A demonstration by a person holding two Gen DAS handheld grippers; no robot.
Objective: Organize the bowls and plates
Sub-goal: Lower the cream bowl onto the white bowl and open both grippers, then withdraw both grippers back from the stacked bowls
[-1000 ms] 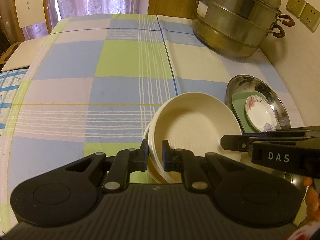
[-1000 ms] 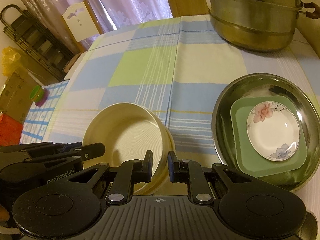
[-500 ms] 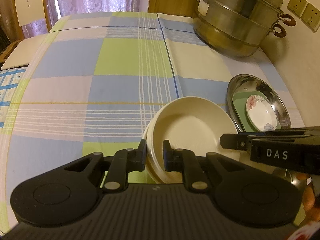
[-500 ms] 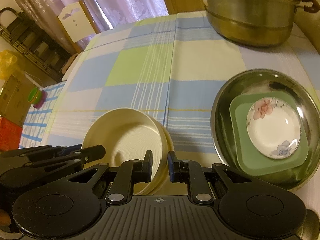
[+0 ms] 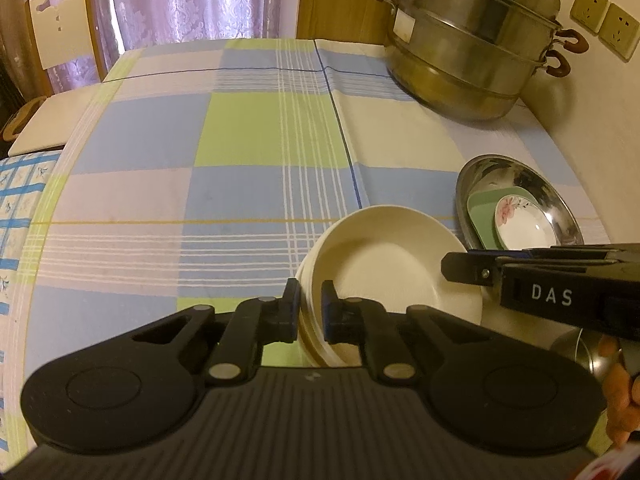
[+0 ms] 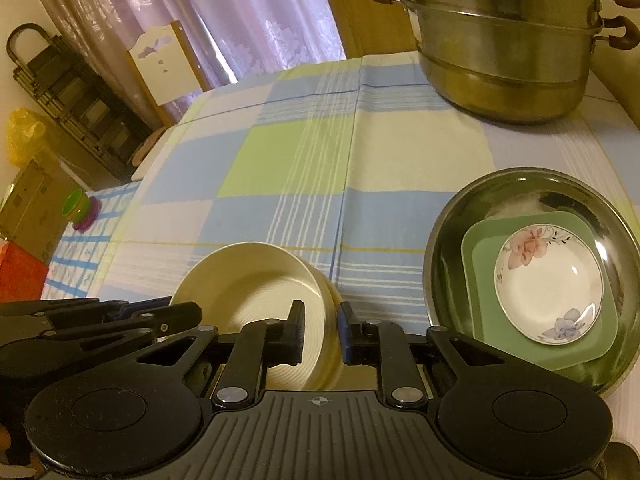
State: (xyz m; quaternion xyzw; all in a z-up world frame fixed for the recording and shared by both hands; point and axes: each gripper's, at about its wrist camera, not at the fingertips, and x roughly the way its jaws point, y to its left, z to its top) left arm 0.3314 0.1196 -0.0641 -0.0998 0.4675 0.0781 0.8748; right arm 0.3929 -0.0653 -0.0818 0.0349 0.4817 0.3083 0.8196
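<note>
Two nested cream bowls [image 5: 392,268] sit tilted on the checked tablecloth, close in front of both grippers. My left gripper [image 5: 311,308] is closing its jaws on their near left rim, and the pads press on it. My right gripper [image 6: 322,328] is shut on the opposite rim of the cream bowls [image 6: 256,288]. Each gripper reaches into the other's view, the right gripper [image 5: 464,270] from the right and the left gripper [image 6: 176,316] from the left. To the right a steel basin [image 6: 452,240] holds a green square plate [image 6: 480,248] with a floral saucer [image 6: 548,284] on top.
A large steel steamer pot [image 5: 468,48] stands at the table's far right corner by the wall. A chair [image 5: 60,20] and curtains are beyond the far left edge. Another steel vessel [image 5: 576,352] shows at the near right, mostly hidden.
The cream bowls have settled a little flatter and their rim now sits squarely between the right jaws. The left jaws have narrowed on the rim. Both hands have stayed in place.
</note>
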